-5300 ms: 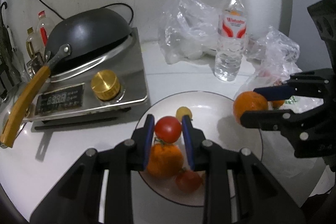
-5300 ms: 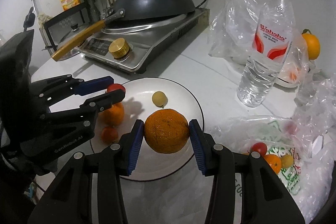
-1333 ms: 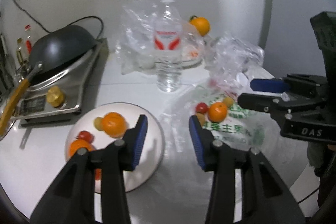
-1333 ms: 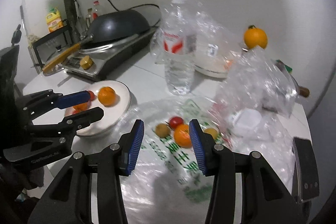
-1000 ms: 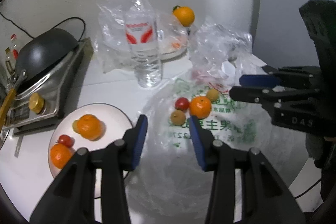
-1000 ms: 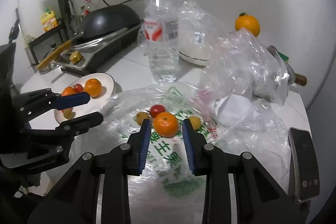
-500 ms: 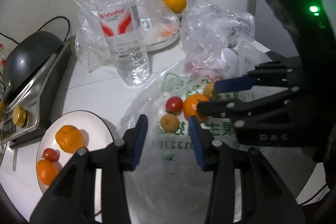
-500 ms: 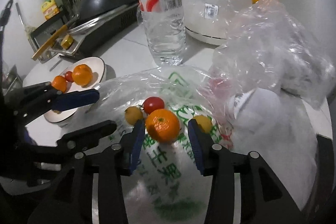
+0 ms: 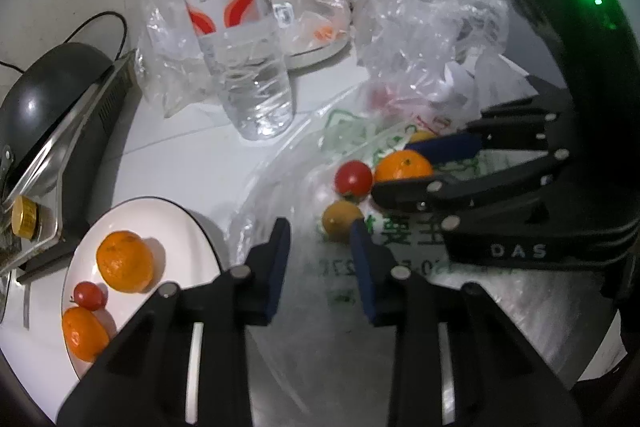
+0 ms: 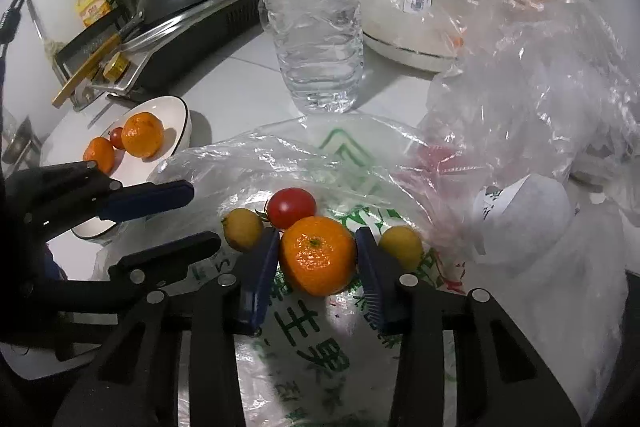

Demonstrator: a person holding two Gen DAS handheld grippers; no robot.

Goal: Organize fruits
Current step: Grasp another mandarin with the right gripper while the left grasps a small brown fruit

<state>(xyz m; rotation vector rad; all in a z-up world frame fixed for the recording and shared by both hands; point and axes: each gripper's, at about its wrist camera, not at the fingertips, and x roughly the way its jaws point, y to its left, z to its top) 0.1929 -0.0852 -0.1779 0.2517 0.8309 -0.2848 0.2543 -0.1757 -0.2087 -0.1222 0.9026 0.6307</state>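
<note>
The plastic bag (image 10: pixel 320 327) lay spread flat across the counter, thin, crinkly and slick, a poor footing for round fruit. At ten o'clock from it in the right wrist view sat the white plate (image 10: pixel 182 115), already carrying two oranges and a small tomato.

On the bag, the right gripper (image 10: pixel 318 255) bracketed the orange (image 10: pixel 318 255), its jaws closing, pads at the fruit's flanks at three and nine o'clock; whether they pressed yet I could not tell. That orange looked firm-skinned with some give, light, likely to roll if nudged, so the widest middle was the place to take it.

The red tomato (image 10: pixel 291 207) sat touching the orange at eleven o'clock: smooth, slippery, thin-skinned, probably easy to bruise. A yellow fruit (image 10: pixel 401 247) lay just beside at three o'clock.

The left gripper (image 9: pixel 318 243) was closing too, nothing between its pads; the small yellow-brown fruit (image 9: pixel 340 221) sat just ahead of its right finger (image 9: pixel 362 259). Small and round, it would want a gentle, centred pinch.
</note>
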